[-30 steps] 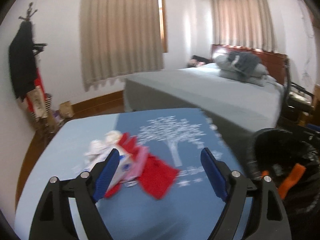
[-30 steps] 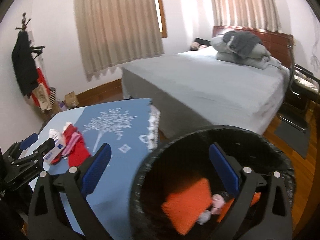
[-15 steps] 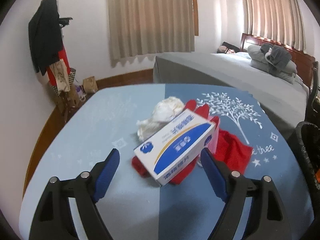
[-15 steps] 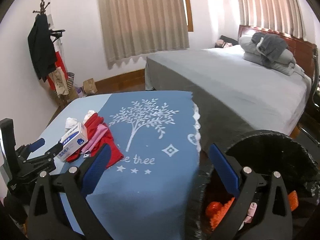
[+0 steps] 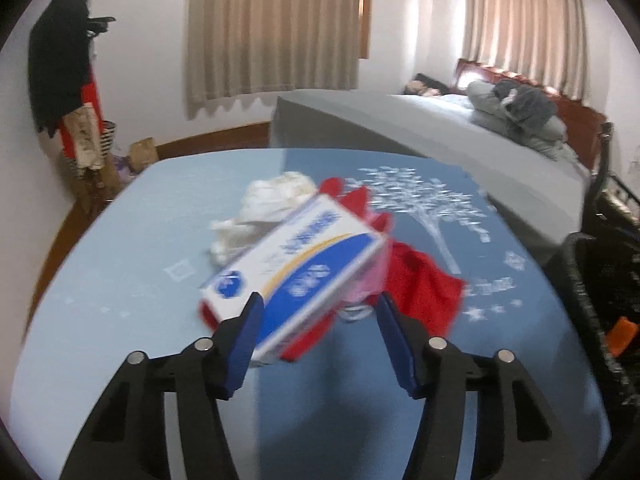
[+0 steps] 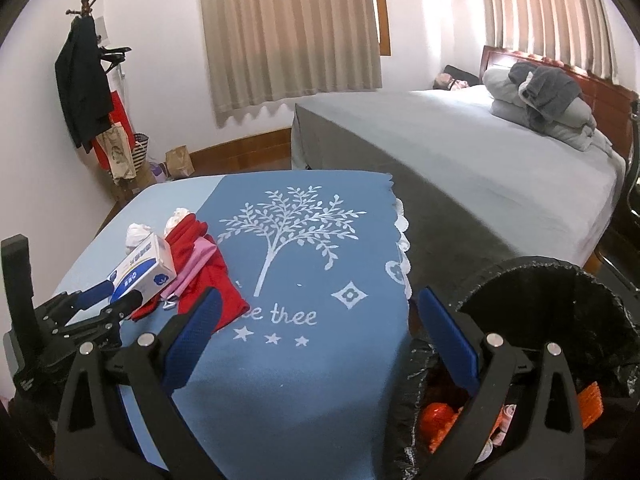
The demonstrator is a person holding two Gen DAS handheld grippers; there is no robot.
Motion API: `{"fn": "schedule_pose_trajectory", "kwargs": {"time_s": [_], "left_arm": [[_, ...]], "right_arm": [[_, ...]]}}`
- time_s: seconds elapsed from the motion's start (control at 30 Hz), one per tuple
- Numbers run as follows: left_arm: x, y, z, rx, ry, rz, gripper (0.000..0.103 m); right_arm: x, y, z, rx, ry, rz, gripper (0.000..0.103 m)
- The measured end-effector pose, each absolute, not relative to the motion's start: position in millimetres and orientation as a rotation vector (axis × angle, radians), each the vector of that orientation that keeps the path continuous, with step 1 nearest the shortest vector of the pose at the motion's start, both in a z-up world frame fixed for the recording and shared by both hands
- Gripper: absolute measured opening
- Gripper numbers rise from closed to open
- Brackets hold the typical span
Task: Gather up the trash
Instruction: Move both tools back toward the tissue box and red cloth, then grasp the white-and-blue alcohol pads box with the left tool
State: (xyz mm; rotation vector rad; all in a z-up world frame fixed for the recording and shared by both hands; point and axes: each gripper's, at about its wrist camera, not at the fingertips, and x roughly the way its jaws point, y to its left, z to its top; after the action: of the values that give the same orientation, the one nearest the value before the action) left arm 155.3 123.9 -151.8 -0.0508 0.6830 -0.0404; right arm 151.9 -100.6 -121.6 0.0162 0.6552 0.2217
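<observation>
**A:** What is held, and where is the trash?

**B:** A white and blue carton (image 5: 296, 272) is seen between the blue fingers of the left gripper (image 5: 320, 320). The jaws are partly closed around its near end. Whether it is truly pinched cannot be told, since that view is blurred. The carton lies over a pile of red cloth (image 5: 420, 292), a pink scrap (image 6: 196, 264) and crumpled white tissue (image 5: 268, 208). The right gripper (image 6: 320, 338) is spread wide and holds nothing. It is poised above the near edge of the table, beside the bin (image 6: 560, 320).

**A:** What could go wrong?

**B:** Only a corner of the carton seems to be caught, so it may be twisted out of the fingers once lifted. The cloth beneath may also be dragged along and dropped short of the bin. The black liner is slumped across part of the bin's mouth, so an item could be caught on it.

**A:** And the surroundings?

**B:** The table is covered by a blue cloth (image 6: 304, 360) printed with a white tree. The bin, lined in black, is placed just off its right edge, with orange items already inside. Beyond, a bed (image 6: 480, 160) with grey bedding is seen. Beige curtains (image 6: 288, 32) are hung over the windows, and dark clothing is hung on a coat stand (image 6: 84, 80) at the left wall.
</observation>
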Motion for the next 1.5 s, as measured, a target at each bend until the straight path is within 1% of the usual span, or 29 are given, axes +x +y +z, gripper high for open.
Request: {"fn": "schedule_pose_trajectory", "kwargs": {"time_s": [0.2, 0.33, 0.47, 0.57, 0.97, 1.07, 1.13, 1.2, 1.5], "left_arm": [[147, 108, -143, 0.004, 0.656, -0.074, 0.058], [147, 126, -145, 0.006, 0.672, 0.015, 0.058], [153, 146, -156, -0.058, 0.718, 0.042, 0.058], [156, 148, -161, -0.069, 0.734, 0.028, 0.058], [151, 105, -149, -0.077, 0.716, -0.183, 0.058], [152, 107, -143, -0.036, 0.701, -0.121, 0.063], [155, 110, -140, -0.018, 0.689, -0.088, 0.071], [161, 112, -141, -0.012, 0.690, -0.064, 0.076], [190, 104, -156, 0.005, 0.724, -0.077, 0.076]], "right_arm": [[153, -104, -122, 0.023, 0.655, 0.215, 0.096], [153, -105, -124, 0.025, 0.658, 0.219, 0.096], [152, -100, -125, 0.015, 0.660, 0.229, 0.096], [151, -98, -125, 0.006, 0.661, 0.231, 0.096], [152, -103, -128, 0.013, 0.662, 0.203, 0.096], [152, -107, -127, 0.017, 0.662, 0.199, 0.096], [153, -108, -129, 0.021, 0.665, 0.198, 0.096], [154, -107, -131, 0.021, 0.669, 0.199, 0.096], [156, -106, -135, 0.017, 0.680, 0.200, 0.096]]}}
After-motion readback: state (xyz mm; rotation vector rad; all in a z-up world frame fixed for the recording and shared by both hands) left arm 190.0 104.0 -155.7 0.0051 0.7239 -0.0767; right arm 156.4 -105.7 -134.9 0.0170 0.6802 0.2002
